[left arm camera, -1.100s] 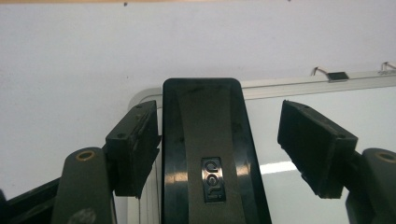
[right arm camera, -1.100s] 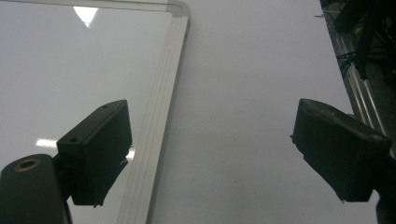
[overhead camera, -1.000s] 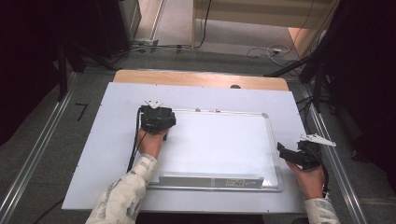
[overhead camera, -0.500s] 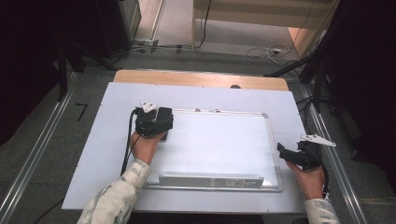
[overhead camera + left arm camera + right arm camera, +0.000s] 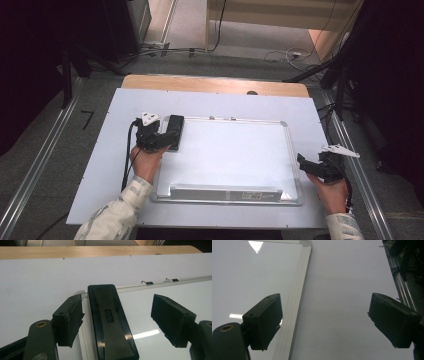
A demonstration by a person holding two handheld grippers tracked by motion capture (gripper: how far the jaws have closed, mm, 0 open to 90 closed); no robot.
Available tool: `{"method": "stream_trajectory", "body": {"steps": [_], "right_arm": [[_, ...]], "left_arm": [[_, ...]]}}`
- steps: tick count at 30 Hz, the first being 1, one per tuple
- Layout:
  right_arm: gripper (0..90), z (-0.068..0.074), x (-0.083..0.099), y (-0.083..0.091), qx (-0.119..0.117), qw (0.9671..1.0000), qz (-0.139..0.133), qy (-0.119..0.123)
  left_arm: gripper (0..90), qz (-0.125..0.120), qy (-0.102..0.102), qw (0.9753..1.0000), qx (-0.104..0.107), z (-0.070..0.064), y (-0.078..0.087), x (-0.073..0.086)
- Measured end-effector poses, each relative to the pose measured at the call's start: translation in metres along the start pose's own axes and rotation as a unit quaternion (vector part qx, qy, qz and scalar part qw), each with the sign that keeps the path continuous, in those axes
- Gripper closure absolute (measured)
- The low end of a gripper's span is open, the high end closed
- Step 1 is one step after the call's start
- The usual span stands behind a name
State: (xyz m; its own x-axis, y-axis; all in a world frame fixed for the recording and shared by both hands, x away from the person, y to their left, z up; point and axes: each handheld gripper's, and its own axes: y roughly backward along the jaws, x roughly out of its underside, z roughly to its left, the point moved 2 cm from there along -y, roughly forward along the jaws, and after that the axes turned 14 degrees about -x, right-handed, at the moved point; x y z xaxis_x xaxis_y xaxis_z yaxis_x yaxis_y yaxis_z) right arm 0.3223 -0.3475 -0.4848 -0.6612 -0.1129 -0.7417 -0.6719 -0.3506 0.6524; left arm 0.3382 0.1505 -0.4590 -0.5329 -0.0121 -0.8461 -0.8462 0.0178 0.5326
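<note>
Whiteboard eraser, black: at whiteboard's 10 o'clock corner, between open left tool. Right tool: open, empty.

Whiteboard lies flat on the counter; its middle is bare, nothing to block a pass. Black eraser sits at the whiteboard's far-left corner, lying along the left frame edge. Left claw straddles the eraser, jaws apart: the left jaw is just beside the eraser, with a wide gap of bare board between eraser and right jaw. Two small clips sit on the whiteboard's far edge, right of the eraser. Right claw hangs at the whiteboard's right frame, jaws spread, bare counter between them. A raised tray strip runs along the whiteboard's near edge.
</note>
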Motion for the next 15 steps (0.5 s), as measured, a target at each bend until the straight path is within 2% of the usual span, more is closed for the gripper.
{"method": "stream_trajectory", "body": {"steps": [9, 15], "right_arm": [[10.6, 0.000, 0.000, 0.000, 0.000, 1.0000, -0.001, 0.000], [10.6, 0.000, 0.000, 0.000, 0.000, 1.0000, -0.001, 0.000]], "left_arm": [[25.3, -0.011, 0.009, 0.9999, 0.006, 0.017, 0.019, 0.009], [25.2, -0.008, 0.022, 0.9997, 0.009, 0.029, 0.025, 0.015]]}}
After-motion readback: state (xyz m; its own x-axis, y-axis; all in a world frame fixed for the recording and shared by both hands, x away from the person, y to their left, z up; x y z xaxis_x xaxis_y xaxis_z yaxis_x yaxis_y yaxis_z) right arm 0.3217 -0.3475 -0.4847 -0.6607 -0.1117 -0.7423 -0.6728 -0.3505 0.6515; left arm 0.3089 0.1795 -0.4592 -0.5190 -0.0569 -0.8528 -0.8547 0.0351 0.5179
